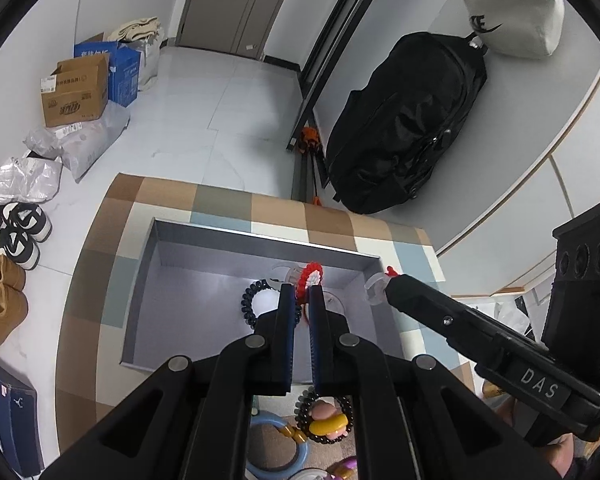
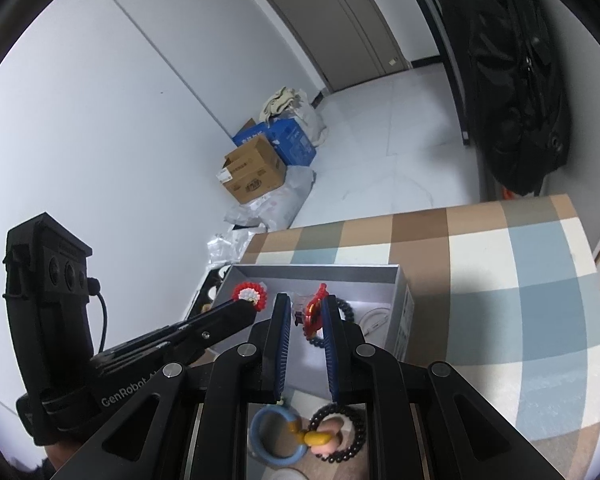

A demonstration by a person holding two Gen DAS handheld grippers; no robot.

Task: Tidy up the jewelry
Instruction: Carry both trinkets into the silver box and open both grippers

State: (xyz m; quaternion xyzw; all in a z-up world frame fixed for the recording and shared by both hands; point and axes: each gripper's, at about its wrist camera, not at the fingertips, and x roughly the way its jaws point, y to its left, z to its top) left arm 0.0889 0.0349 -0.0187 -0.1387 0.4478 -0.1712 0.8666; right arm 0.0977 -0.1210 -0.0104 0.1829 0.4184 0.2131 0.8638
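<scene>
A grey open box (image 1: 260,236) (image 2: 400,280) sits on a checked tablecloth. My left gripper (image 1: 303,292) (image 2: 248,306) is shut on a red-and-white beaded bracelet (image 1: 310,274) (image 2: 250,294) and holds it over the box. My right gripper (image 2: 306,304) (image 1: 392,276) is shut on a red ornament (image 2: 314,308) above the box. Inside the box lie a black spiral hair tie (image 1: 250,300) (image 2: 346,308) and a clear bangle (image 1: 374,288) (image 2: 374,322). Nearer me on the cloth lie a blue ring (image 2: 274,434) (image 1: 276,446) and a black bead bracelet (image 2: 338,432) (image 1: 324,420) with a yellow and pink piece inside.
The checked tablecloth (image 2: 520,300) (image 1: 100,280) extends right of the box. Beyond the table's far edge are the floor, cardboard boxes (image 1: 76,92) (image 2: 256,174), shoes (image 1: 20,228) and a black backpack (image 1: 404,120) (image 2: 516,80).
</scene>
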